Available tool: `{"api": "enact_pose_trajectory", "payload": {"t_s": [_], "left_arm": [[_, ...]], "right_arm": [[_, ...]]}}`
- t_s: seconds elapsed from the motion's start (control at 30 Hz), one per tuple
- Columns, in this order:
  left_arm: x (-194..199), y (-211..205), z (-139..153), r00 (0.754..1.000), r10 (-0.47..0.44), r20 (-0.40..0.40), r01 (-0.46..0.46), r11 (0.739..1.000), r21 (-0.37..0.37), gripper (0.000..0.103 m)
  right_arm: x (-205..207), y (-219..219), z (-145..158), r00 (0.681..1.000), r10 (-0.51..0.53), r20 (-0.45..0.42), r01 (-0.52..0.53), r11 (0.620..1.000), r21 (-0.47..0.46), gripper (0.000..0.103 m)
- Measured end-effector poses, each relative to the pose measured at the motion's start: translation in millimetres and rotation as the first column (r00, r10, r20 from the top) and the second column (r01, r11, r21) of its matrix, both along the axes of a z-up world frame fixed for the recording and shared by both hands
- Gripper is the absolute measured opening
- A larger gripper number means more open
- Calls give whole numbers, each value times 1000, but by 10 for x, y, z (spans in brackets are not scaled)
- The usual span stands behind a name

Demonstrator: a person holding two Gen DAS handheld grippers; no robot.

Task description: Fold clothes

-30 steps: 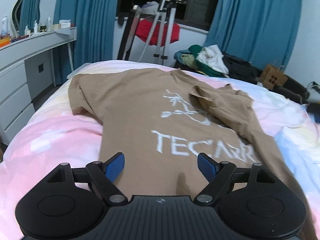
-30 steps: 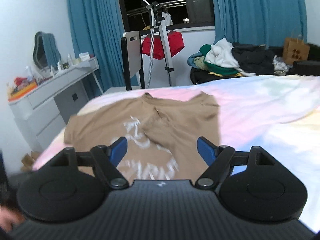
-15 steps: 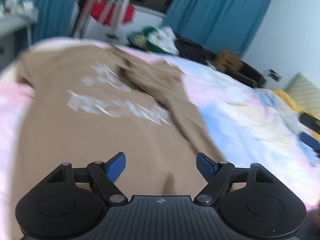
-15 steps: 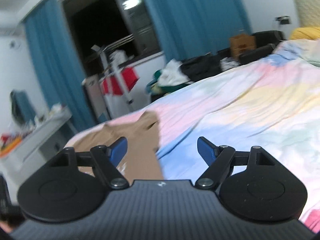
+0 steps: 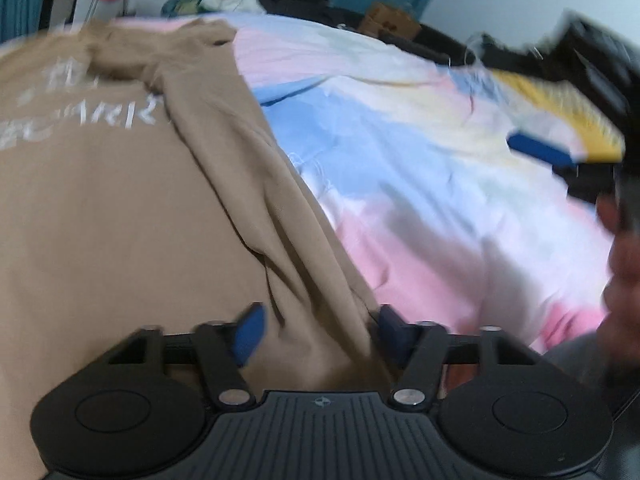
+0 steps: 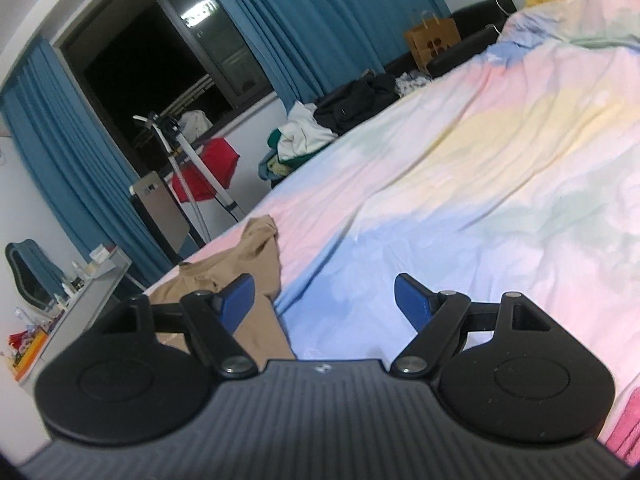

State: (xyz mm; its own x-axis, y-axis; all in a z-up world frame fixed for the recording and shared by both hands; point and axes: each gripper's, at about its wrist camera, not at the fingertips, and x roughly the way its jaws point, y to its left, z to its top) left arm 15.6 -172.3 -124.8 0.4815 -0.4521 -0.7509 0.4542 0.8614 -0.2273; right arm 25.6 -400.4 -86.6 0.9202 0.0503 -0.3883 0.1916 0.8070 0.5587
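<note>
You are closing the left gripper [image 5: 318, 330] jaws around the ridged side edge of the soft, light tan printed T-shirt [image 5: 120, 208] lying on the pastel bed [image 5: 420, 184]; beside the shirt, your right gripper [image 6: 325, 298] is hanging with jaws spread and empty.

**Tan shirt on a pastel bed**

The T-shirt [image 5: 120, 220] filling the left of the left wrist view is plain tan with white lettering near the upper left. The bedspread [image 5: 420, 168] under it runs in soft patches of pink, pale blue, cream yellow and mint green. Both grippers are black with blue fingers [image 6: 236, 302]. In the right wrist view the curtains [image 6: 320, 16] are teal blue across the top, a red garment [image 6: 212, 172] hangs left of centre, and a brown paper bag [image 6: 432, 44] sits at upper right.
</note>
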Motion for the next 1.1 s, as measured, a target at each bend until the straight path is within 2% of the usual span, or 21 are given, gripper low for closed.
{"api": "enact_pose_trajectory", "payload": {"t_s": [0.03,0.07,0.1,0.17,0.23,0.33,0.43,0.5,0.57,0.67,0.73,0.83,0.9,1.0,1.03,1.07,1.1], "left_arm": [[-19,0,13,1000,-12,1,12,1000,2,23],[-35,18,38,1000,-9,3,9,1000,1,7],[-35,62,80,1000,-2,2,2,1000,-5,2],[-28,190,208,1000,9,-10,-10,999,-39,2],[-7,375,370,999,23,-39,-27,993,-111,2],[62,721,616,995,40,-92,-60,972,-227,2],[143,1141,738,983,81,-165,-128,947,-296,2],[198,1352,712,973,116,-200,-173,939,-296,2],[254,1484,602,964,146,-221,-201,948,-248,3],[325,1588,302,941,183,-283,-240,954,-180,3],[355,1633,169,933,190,-306,-253,950,-182,3],[388,1697,168,933,190,-306,-263,940,-218,10],[403,1749,236,938,187,-293,-262,934,-243,40],[437,1863,387,942,200,-271,-277,917,-287,52],[477,1901,434,942,206,-266,-284,912,-298,55],[536,1939,482,941,220,-257,-295,905,-305,58],[631,1961,534,938,241,-249,-312,899,-307,60]], "right_arm": [[4,-9,-10,1000,0,-2,0,1000,5,79],[6,-14,-12,1000,1,-2,-1,1000,7,79],[3,-14,-12,1000,1,-1,-1,1000,9,79],[-10,-7,-9,1000,3,0,-3,1000,8,79],[-18,8,-7,1000,10,-5,-10,1000,6,79],[6,60,-15,999,29,-25,-29,1000,-6,79],[63,155,-23,997,60,-56,-62,997,-36,79],[111,224,-36,992,95,-78,-99,994,-51,79],[168,314,-59,982,156,-105,-163,985,-60,79],[234,511,-81,951,274,-143,-288,953,-91,78],[232,676,-77,924,353,-149,-372,920,-121,78],[200,869,-62,873,467,-143,-483,868,-115,78],[183,1001,-54,833,533,-148,-549,829,-104,76],[154,1191,-43,770,618,-161,-635,767,-95,70],[146,1267,-50,742,648,-171,-667,739,-97,65],[139,1347,-65,719,668,-190,-692,713,-115,54],[133,1426,-82,702,679,-215,-710,690,-141,48]]}}
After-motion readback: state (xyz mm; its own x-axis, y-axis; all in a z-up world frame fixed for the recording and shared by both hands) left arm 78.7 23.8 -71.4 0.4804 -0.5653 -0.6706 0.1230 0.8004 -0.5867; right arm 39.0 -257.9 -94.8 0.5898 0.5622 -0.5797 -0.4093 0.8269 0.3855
